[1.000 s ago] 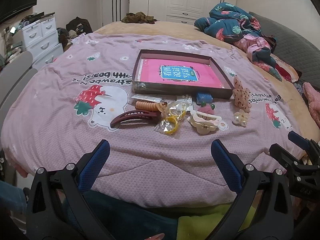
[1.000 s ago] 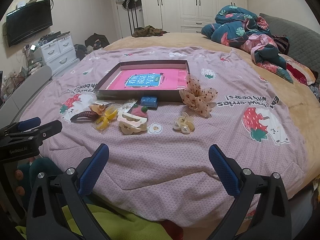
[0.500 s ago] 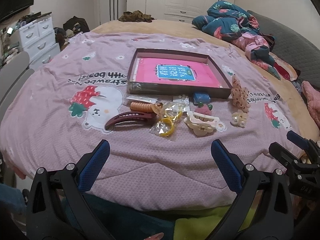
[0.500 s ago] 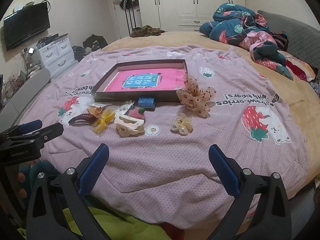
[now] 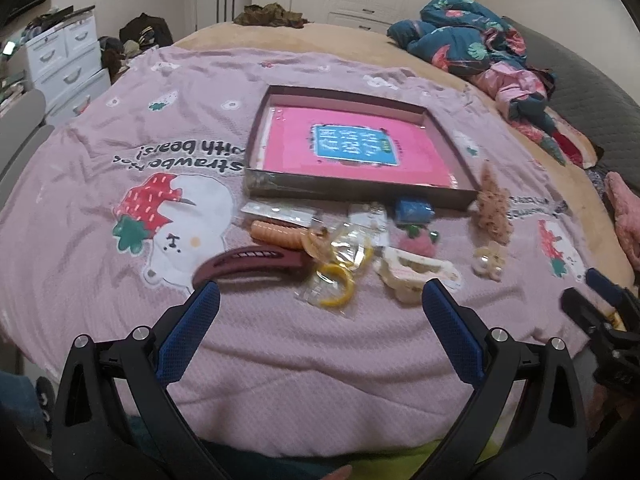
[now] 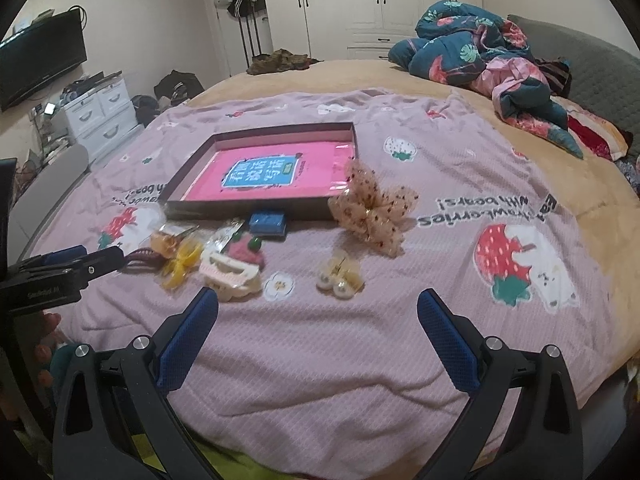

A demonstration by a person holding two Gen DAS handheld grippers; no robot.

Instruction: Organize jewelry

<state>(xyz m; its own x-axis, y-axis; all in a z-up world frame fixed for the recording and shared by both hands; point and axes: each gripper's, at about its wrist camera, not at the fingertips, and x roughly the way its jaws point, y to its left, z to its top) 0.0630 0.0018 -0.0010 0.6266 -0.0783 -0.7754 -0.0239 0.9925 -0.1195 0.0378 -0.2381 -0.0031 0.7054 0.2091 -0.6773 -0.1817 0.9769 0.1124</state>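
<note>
A shallow brown box (image 5: pixel 360 192) (image 6: pixel 192 156) with a pink book inside lies on the lilac bedspread. In front of it lie hair accessories: a maroon banana clip (image 5: pixel 248 262), an orange coil tie (image 5: pixel 276 234), a yellow ring in a clear bag (image 5: pixel 334 280) (image 6: pixel 182 264), a cream claw clip (image 5: pixel 416 272) (image 6: pixel 228 274), a pink strawberry piece (image 5: pixel 416 242) (image 6: pixel 248 254), a blue box (image 5: pixel 412 210) (image 6: pixel 267 222), a pearl clip (image 5: pixel 488 262) (image 6: pixel 340 276) and a beige dotted bow (image 5: pixel 494 208) (image 6: pixel 372 208). My left gripper (image 5: pixel 320 300) hangs open just short of the clips. My right gripper (image 6: pixel 318 304) is open short of the pearl clip.
A rumpled floral quilt (image 6: pixel 480 52) lies at the bed's far right by a grey headboard (image 6: pixel 592 64). White drawers (image 6: pixel 100 112) and a TV (image 6: pixel 40 64) stand left. Wardrobes (image 6: pixel 360 0) line the back wall. The bed's front edge lies under both grippers.
Both grippers have moved forward over the bed, so the accessories and the box look nearer. Both stay open. Nothing on the bedspread has moved.
</note>
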